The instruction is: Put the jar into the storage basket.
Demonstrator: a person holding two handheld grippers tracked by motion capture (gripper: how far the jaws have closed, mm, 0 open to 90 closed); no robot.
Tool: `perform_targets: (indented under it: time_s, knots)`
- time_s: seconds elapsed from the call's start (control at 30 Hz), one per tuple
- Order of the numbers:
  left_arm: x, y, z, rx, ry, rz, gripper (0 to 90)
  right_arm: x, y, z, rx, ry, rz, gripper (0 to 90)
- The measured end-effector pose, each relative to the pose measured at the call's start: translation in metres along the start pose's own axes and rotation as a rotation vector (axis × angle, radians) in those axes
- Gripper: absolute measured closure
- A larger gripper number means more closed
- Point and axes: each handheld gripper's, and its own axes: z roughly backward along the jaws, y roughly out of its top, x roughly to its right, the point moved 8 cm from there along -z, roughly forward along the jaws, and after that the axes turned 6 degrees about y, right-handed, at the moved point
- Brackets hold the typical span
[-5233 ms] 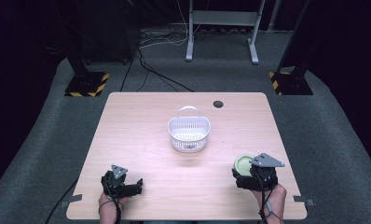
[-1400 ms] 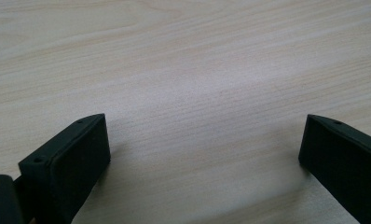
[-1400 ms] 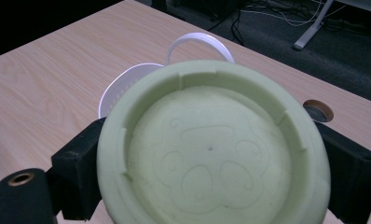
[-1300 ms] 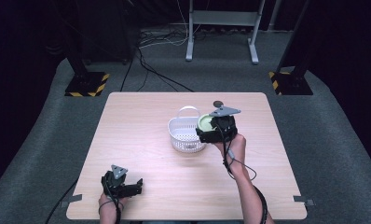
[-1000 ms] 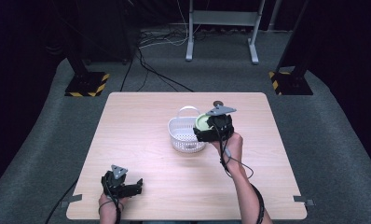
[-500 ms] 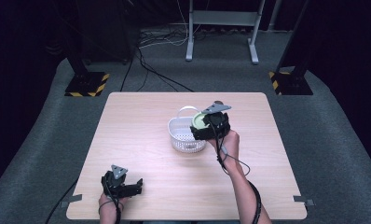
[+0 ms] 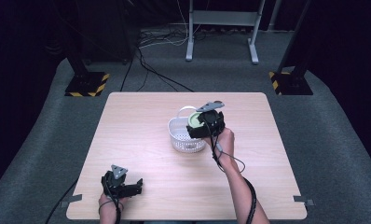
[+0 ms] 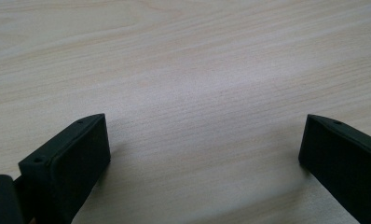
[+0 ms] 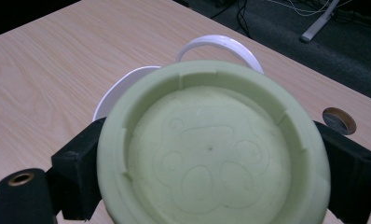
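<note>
Left gripper (image 7: 136,185): nearest the person, at the table's near edge, low over the bare wood; its two black, blocky jaws stand spread wide with nothing between them, seen close in the left gripper view.
Table (image 7: 141,121): pale wood-grain top with fine straight lines and rounded corners; matte under the left gripper's jaws.
Right hand (image 7: 224,140): reaches out past the table's middle, forearm stretched forward, a black cable trailing down along it.
Right gripper (image 7: 196,126): black body with a grey three-cornered plate on top; its jaws pinch the disc from both sides, tilted over the basket's far right rim.
Disc (image 9: 211,149): pale green, round and matte, soft-looking like moulded silicone; a raised rim with small notches, and a faint embossed bear-like outline on its flat middle. It sits clamped between the right gripper's jaws, its face turned toward that gripper's camera, above the basket. In the high view it shows as a green round just ahead of the gripper body (image 7: 194,121).
Basket (image 7: 186,140): white plastic, round, walls pierced with fine slots, a thin hoop handle arching at its far side; directly below and just beyond the right gripper's jaws.
Grommet (image 9: 339,121): small round dark hole with a brownish ring in the tabletop, beyond the right gripper to its right.
</note>
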Motion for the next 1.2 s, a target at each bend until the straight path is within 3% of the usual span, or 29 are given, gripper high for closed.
perform_targets:
  time_s: [0.53, 1.2]
  knots:
    - [0.000, 0.000, 0.000, 0.000, 0.000, 0.000, 1.5, -0.002, 0.002, -0.019, -0.024, 0.000, -0.002, 10.6]
    - [0.000, 0.000, 0.000, 0.000, -0.001, -0.003, 1.8, -0.003, -0.009, -0.046, -0.058, -0.011, -0.029, 10.6]
